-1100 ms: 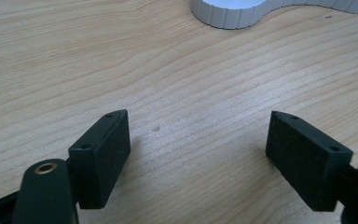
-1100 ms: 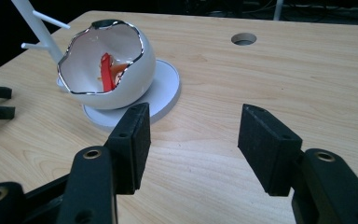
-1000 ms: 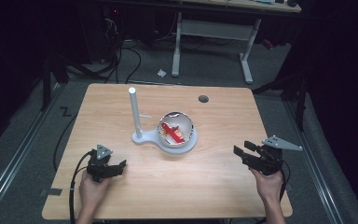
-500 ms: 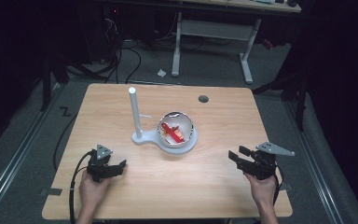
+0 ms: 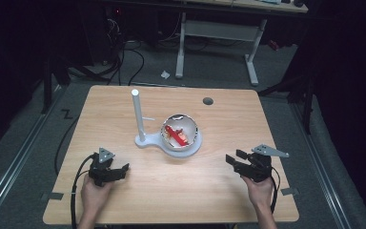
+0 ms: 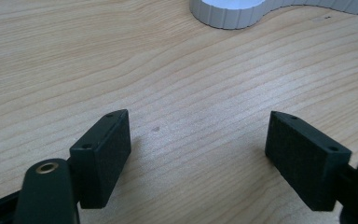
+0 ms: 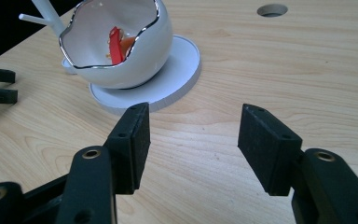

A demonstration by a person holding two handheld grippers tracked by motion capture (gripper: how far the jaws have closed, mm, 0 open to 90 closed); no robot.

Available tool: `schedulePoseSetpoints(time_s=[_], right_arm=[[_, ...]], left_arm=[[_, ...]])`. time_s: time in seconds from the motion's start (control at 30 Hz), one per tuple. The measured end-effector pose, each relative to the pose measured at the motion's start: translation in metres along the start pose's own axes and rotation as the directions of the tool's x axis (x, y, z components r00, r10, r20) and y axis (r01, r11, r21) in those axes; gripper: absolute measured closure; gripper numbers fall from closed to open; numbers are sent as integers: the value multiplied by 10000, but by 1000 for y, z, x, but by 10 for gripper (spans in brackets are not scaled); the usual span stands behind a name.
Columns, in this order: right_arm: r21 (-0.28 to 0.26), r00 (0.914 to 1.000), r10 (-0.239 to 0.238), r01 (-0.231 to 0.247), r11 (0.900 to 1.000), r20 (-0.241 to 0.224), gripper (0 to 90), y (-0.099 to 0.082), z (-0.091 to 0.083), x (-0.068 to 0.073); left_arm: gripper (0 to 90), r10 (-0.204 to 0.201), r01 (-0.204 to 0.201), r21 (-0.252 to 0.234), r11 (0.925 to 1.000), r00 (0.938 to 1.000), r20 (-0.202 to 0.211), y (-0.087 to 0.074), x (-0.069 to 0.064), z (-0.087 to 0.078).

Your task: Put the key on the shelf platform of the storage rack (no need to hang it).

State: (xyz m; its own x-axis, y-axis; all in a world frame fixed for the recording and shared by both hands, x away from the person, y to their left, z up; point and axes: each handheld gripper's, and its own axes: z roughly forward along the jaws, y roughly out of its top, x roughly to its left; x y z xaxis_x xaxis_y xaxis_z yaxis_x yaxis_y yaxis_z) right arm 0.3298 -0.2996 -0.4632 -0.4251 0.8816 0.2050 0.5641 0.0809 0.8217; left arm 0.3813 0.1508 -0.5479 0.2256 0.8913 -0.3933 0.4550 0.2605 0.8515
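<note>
A white bowl [image 5: 181,134] with a silver rim sits on the round end of a white stand [image 5: 147,142], which has an upright post [image 5: 137,113]. A red item [image 5: 173,133] lies inside the bowl. My left gripper [image 5: 120,171] rests low over the near-left table, jaws wide open over bare wood [image 6: 198,135], with the stand's ribbed edge [image 6: 228,13] ahead. My right gripper [image 5: 236,158] is at the near right, pointing left toward the bowl. Its jaws [image 7: 193,121] stand apart with nothing between them, and the bowl [image 7: 121,51] and red item [image 7: 115,44] lie ahead.
The wooden table [image 5: 219,191] has a round cable hole [image 5: 208,101] at the back right. A cable trails from the left gripper off the table's near-left edge. Dark floor, cables and a desk frame lie beyond the far edge.
My right gripper has sunk and shifted left toward the table's middle. The left gripper, the bowl and the stand have not moved.
</note>
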Motion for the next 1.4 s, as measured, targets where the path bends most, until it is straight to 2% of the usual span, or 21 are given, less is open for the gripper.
schedulePoseSetpoints(time_s=[0.43, 0.87, 1.0, 1.13, 1.4], right_arm=[[477, 9999, -114, 111, 9988, 67, 439, -1, 29, -2], [948, 9988, -64, 18, 9955, 485, 449, -6, 51, -7], [1144, 9971, -319, 237, 9931, 698, 452, -9, 56, -6], [1376, 9956, -379, 258, 9901, 861, 450, -14, 63, -7], [1829, 9869, -924, 674, 9808, 1320, 438, -20, 76, -4]], left_arm=[[226, 9, -9, -9, 10000, 10000, -13, 0, 0, 0], [226, 8, -8, -12, 10000, 10000, -13, 0, 0, 0], [225, 5, -5, -19, 10000, 10000, -14, 0, 0, 0], [225, 4, -5, -18, 10000, 10000, -14, 0, 0, 0], [225, 1, -1, -22, 10000, 10000, -16, 0, 0, 0]])
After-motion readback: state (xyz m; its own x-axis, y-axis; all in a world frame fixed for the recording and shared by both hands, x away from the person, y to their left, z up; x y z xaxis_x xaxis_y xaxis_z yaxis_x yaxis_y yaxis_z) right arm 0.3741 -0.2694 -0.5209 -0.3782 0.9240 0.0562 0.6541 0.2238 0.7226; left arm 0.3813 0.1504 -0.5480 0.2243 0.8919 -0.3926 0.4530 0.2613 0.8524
